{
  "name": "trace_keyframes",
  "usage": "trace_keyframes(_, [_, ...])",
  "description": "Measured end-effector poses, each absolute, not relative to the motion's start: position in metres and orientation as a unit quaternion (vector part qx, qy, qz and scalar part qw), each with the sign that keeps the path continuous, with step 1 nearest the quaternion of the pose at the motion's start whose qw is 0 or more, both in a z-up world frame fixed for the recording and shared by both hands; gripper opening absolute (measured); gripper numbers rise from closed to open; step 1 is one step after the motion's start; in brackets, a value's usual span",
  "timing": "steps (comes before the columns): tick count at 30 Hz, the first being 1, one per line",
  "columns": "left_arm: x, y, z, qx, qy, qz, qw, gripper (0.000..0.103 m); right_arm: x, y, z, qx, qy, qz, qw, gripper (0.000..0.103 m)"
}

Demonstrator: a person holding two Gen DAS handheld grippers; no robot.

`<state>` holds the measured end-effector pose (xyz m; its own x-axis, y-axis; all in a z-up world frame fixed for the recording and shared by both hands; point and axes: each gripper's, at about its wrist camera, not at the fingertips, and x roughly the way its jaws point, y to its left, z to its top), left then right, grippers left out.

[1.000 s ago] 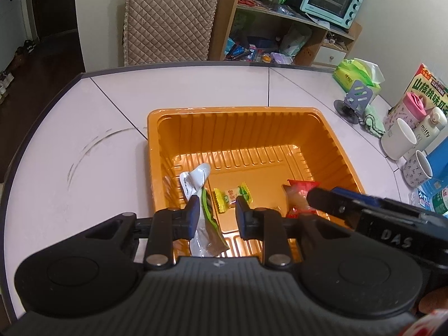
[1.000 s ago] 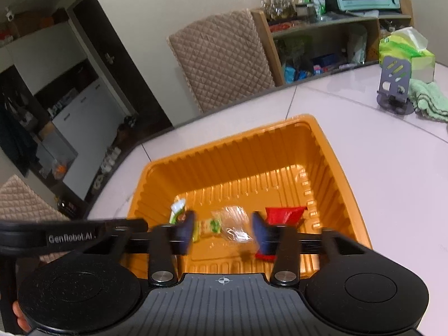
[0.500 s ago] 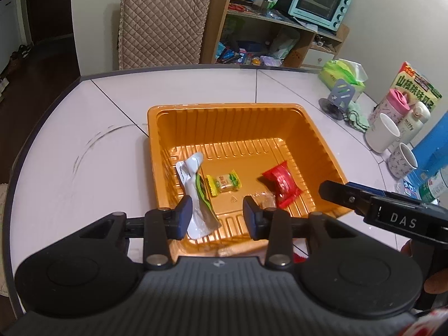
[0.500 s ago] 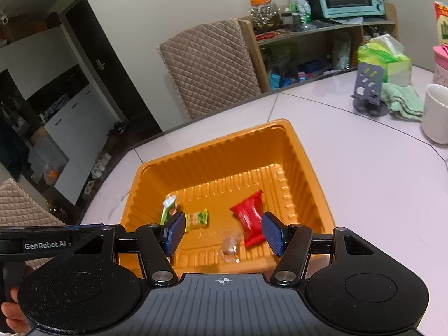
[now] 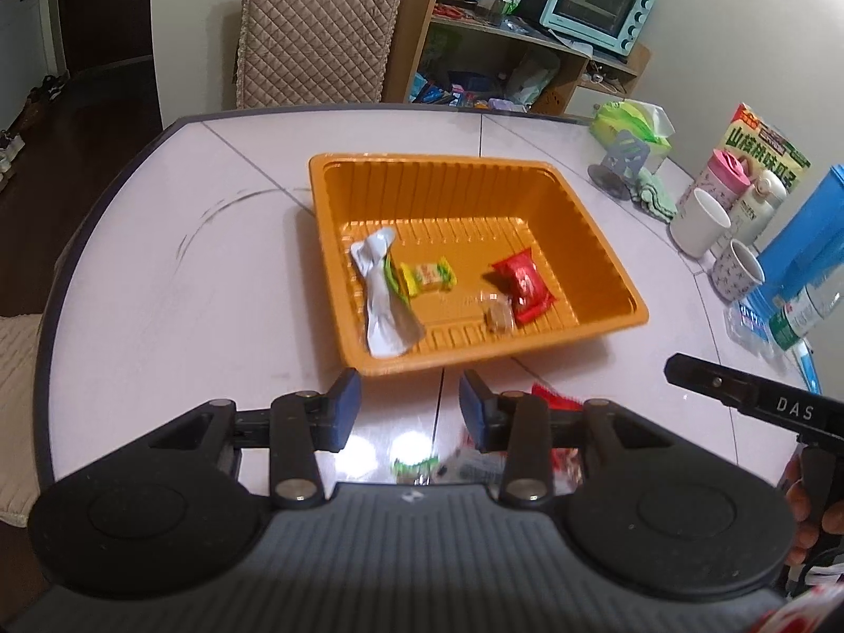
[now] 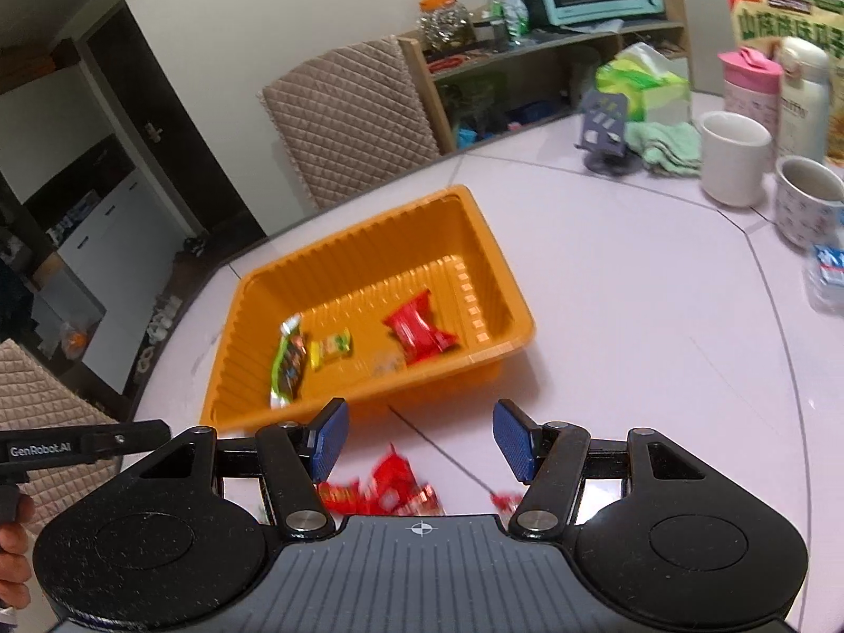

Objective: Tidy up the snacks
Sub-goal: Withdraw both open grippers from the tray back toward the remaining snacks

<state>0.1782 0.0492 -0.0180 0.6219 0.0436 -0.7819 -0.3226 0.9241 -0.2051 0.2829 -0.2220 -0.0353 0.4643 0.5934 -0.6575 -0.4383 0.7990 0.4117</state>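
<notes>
Both claws hang over the near part of the counter (image 5: 158, 285), short of the orange tray (image 5: 527, 353), and both are empty: the left claw (image 5: 409, 403) has its jaws spread a modest way with nothing between them, and the right claw (image 6: 416, 440) stands wider apart, likewise bare. Four snacks already lie on the tray floor: a white and green packet (image 5: 382, 295), a small yellow candy (image 5: 427, 275), a clear-wrapped brown sweet (image 5: 498, 311) and a red packet (image 5: 522, 285). The step in hand looks to be fetching the next snack from the loose pile (image 6: 380, 490) on the counter just under the claws. That pile is blurred, so what each piece is cannot be told, though red wrappers dominate. To do it well, lower one claw over a single wrapper lying apart from the others, close on its crimped end rather than its slippery middle, lift it clear of the tray's near wall, and release it low over a bare patch of the tray floor.
</notes>
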Motion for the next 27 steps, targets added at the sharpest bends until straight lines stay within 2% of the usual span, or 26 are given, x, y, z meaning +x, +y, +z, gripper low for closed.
trace_keyframes(14, [0.134, 0.023, -0.03, -0.163, 0.44, 0.102, 0.877, 0.038, 0.239, -0.261, -0.051, 0.075, 0.453, 0.287, 0.841, 0.061])
trace_keyframes(27, [0.131, 0.008, -0.052, -0.161, 0.458, 0.126, 0.865, 0.038, 0.253, -0.257, -0.08, 0.036, 0.471, 0.298, 0.829, 0.061])
